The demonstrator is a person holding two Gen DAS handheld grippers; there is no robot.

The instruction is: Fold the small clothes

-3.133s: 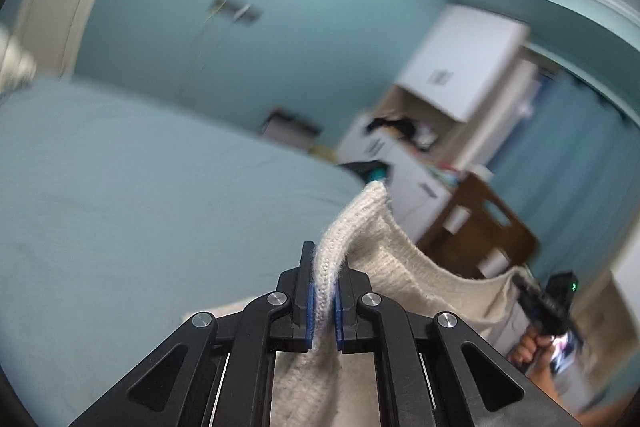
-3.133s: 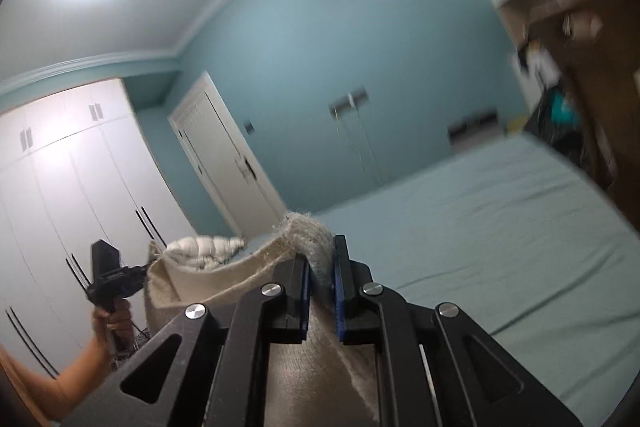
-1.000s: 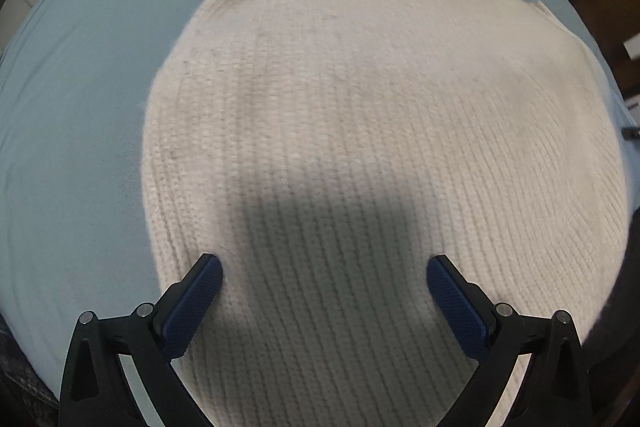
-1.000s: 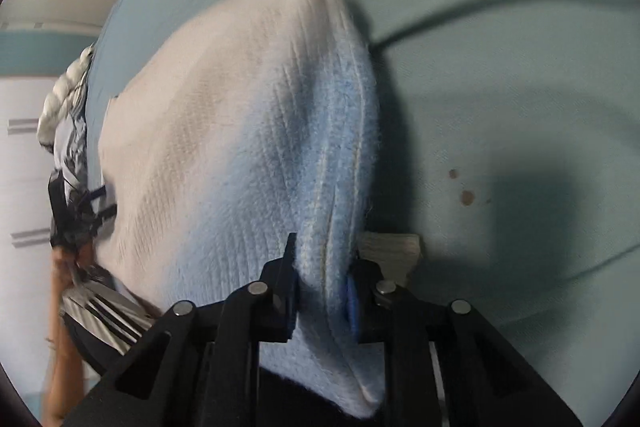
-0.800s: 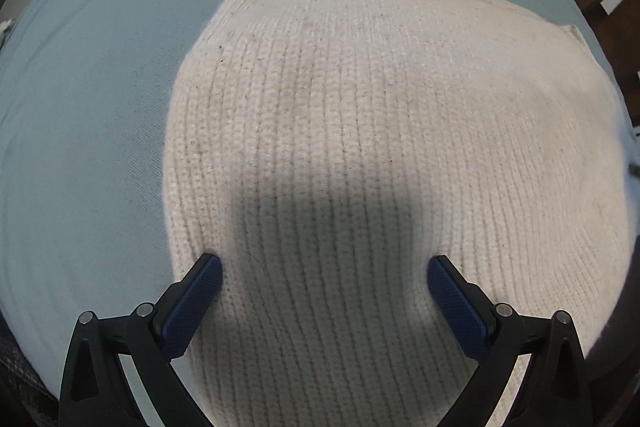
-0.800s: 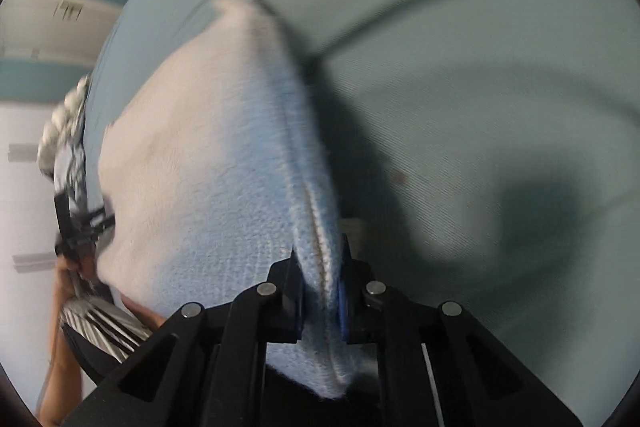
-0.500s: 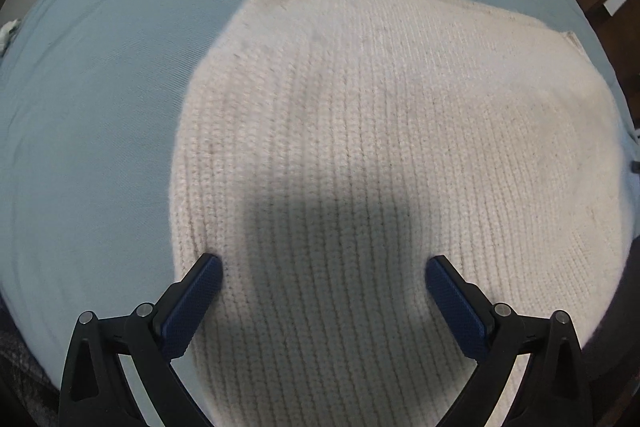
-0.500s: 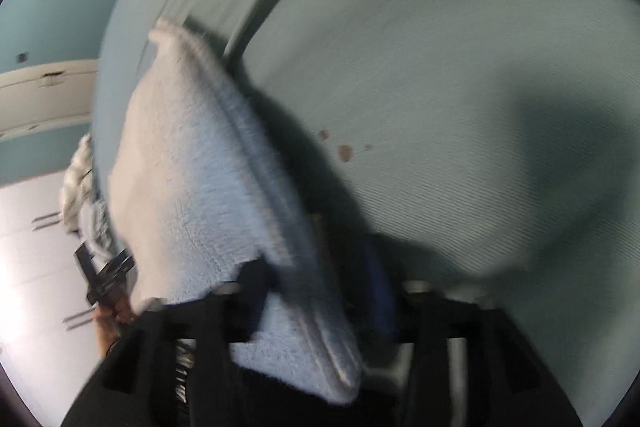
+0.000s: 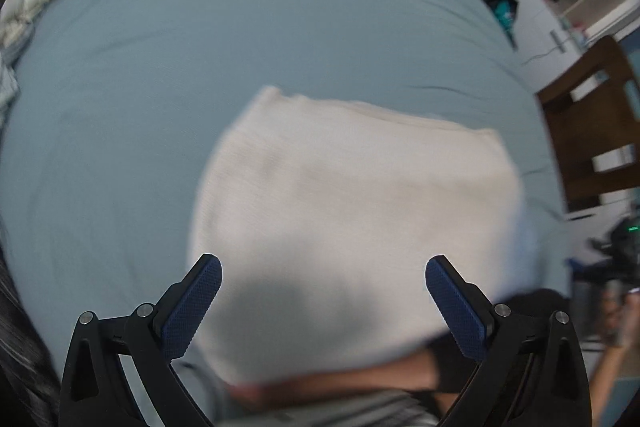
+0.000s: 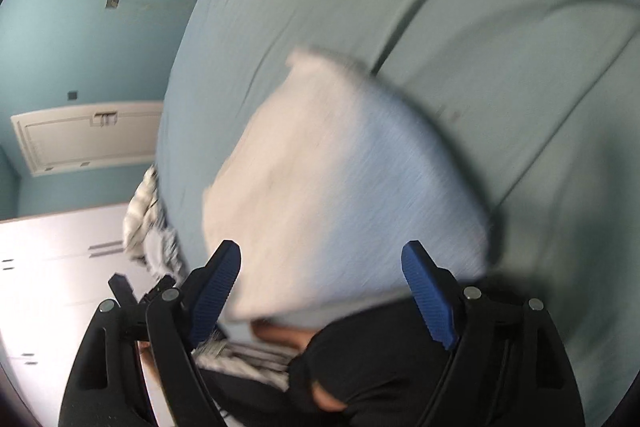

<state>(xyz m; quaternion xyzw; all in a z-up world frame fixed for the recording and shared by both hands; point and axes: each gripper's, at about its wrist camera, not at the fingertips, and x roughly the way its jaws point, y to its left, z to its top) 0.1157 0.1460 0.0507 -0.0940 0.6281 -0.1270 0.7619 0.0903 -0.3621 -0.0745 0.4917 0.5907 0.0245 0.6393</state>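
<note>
Cream knit [image 9: 352, 211] lies flat on bed [image 9: 240, 39], centre to 4 o'clock, laid for folding. Left gripper [image 9: 323, 291], right gripper [image 10: 321, 281]: both wide open, holding nothing.

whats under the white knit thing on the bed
The cream knit garment lies flat on the blue-green bedsheet, which shows all around it. Whatever sits beneath the fabric itself is covered.

knit garment [image 9: 352, 195] on bed [image 9: 200, 47] | left tool [image 9: 322, 301] above near edge | clothes pile [image 9: 24, 7] far left
</note>
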